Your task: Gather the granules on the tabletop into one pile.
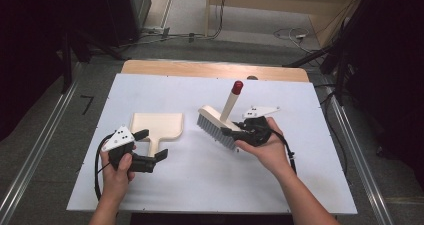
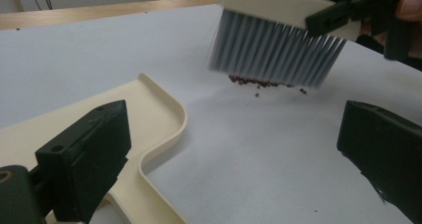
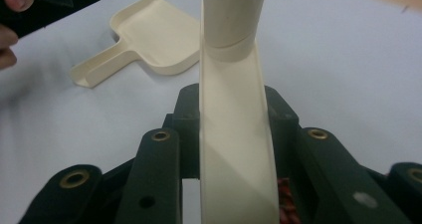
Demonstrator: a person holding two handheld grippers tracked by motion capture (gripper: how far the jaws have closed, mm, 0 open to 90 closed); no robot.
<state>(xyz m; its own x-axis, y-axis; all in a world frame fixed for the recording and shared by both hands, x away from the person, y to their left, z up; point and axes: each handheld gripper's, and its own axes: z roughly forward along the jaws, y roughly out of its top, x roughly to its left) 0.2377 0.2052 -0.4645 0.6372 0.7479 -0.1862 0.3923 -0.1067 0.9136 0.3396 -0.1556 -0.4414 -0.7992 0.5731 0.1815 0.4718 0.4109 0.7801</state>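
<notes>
- The right tool (image 1: 231,131) is clamped on the brush (image 1: 218,125), its jaws closed on either side of the cream back.
- The right hand (image 1: 267,147) cups the tool from below and the person's side, with the forearm slanting in from the lower right of the desk (image 1: 150,185) and the wrist bent so that the jaws point toward the dustpan (image 1: 157,126).
- The brush is to the right of the dustpan, well apart from it, bristles down at the desk; its handle slants up and away, ending in a red cap (image 1: 237,87).
- In the left gripper view a small heap of dark crumbs (image 2: 261,83) lies under the bristles (image 2: 276,52).
- The left tool (image 1: 151,146) is open, its jaws wide on either side of the dustpan's handle without pressing it.
- The left hand (image 1: 119,167) grips that tool from behind, with the forearm coming straight up from the desk's near edge.
- The dustpan lies flat, with its handle toward the person.
</notes>
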